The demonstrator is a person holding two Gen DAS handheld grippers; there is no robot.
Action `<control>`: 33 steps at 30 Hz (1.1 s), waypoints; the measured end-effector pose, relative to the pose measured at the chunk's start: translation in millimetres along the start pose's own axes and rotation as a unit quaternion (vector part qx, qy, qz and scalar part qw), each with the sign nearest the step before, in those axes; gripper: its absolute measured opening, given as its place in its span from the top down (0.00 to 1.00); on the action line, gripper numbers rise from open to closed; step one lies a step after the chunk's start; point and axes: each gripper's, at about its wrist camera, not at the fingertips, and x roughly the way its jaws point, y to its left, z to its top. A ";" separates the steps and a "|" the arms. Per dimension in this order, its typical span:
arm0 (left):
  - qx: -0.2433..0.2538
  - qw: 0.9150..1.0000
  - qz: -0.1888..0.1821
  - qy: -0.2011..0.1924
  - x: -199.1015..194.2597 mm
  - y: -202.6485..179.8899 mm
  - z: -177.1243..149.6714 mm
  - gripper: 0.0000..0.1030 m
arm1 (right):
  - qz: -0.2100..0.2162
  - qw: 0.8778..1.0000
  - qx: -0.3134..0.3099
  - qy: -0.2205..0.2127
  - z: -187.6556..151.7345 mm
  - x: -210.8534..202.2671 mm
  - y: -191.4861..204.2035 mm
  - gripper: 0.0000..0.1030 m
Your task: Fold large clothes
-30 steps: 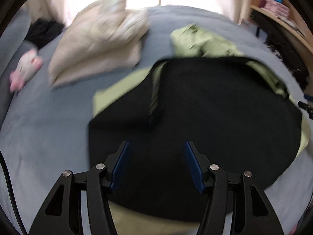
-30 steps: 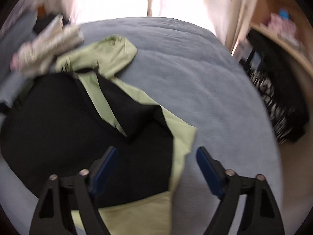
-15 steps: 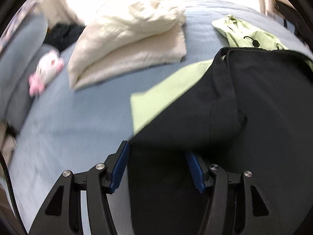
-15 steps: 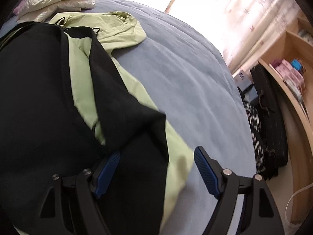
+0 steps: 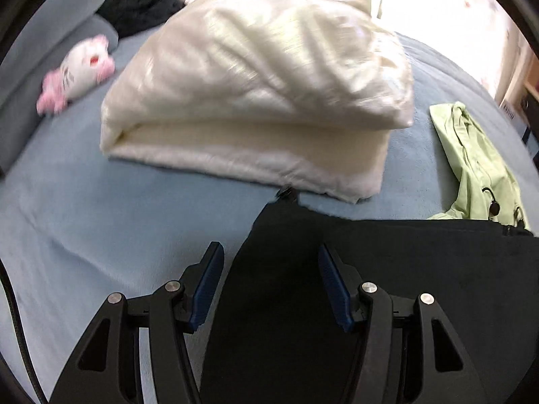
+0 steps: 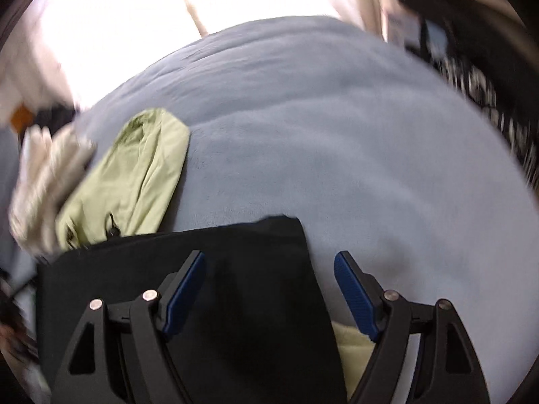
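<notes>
Hovering both tools, I see my left tool and right tool spread wide, gripping nothing, over the black jacket on the bed.

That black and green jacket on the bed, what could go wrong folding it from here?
Both tongs, left and right, are open over the jacket, so a pinch may catch only one layer. The green hood could stay sticking out. The cream quilt lies close and may snag.

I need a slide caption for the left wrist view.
Open left gripper above black jacket on blue bed, near cream quilt.
</notes>
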 end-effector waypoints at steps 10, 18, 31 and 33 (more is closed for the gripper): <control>0.008 0.995 -0.077 0.067 -37.1 47.0 -68.4 0.45 | 0.079 0.993 0.071 0.044 -80.0 -60.6 -54.1 0.24; 0.053 0.990 -0.103 0.078 -74.5 45.2 -133.2 0.45 | 0.115 0.991 0.046 0.059 -151.8 -105.6 -49.4 0.57; 0.040 0.989 -0.117 0.077 -77.4 45.9 -147.8 0.45 | 0.086 0.993 0.057 0.059 -167.7 -97.9 -58.5 0.59; 0.034 0.990 -0.114 0.071 -77.1 45.6 -147.3 0.49 | 0.087 0.993 0.058 0.060 -170.9 -96.9 -59.4 0.69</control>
